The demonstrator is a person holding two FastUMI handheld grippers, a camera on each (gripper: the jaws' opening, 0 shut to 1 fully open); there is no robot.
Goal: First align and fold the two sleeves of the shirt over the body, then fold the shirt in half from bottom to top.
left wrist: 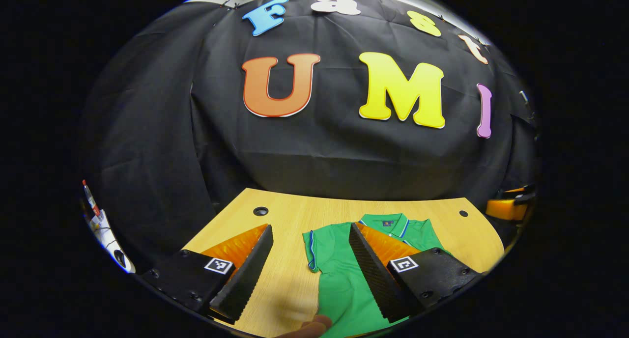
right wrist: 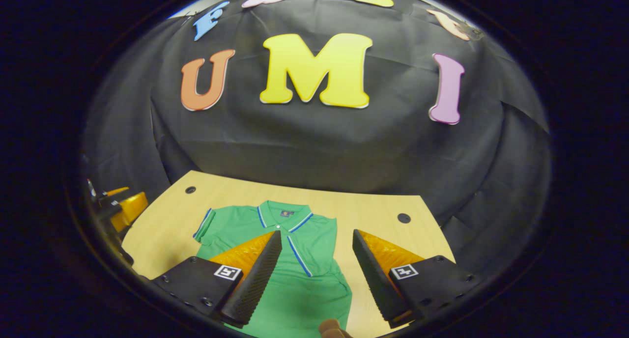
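A green polo shirt (left wrist: pixel 339 279) with blue-trimmed collar (left wrist: pixel 388 223) lies flat on the wooden table (left wrist: pixel 290 215), collar towards the wall. In the left gripper view its left sleeve (left wrist: pixel 312 249) lies spread out, and my left gripper (left wrist: pixel 310 226) hovers open right over that sleeve. In the right gripper view the shirt (right wrist: pixel 295 298) shows one sleeve (right wrist: pixel 204 225) spread out at the left; the other sleeve's blue-edged cuff (right wrist: pixel 299 255) lies folded onto the body. My right gripper (right wrist: pixel 317 232) hangs open above the shirt's right edge, holding nothing.
The table has round cable holes (left wrist: pixel 260 211) (right wrist: pixel 404 218) near its back corners. The black cloth wall stands close behind the table. The other gripper (left wrist: pixel 511 205) (right wrist: pixel 123 208) shows at each view's side. A person's fingertip (left wrist: pixel 309 328) peeks in at the bottom.
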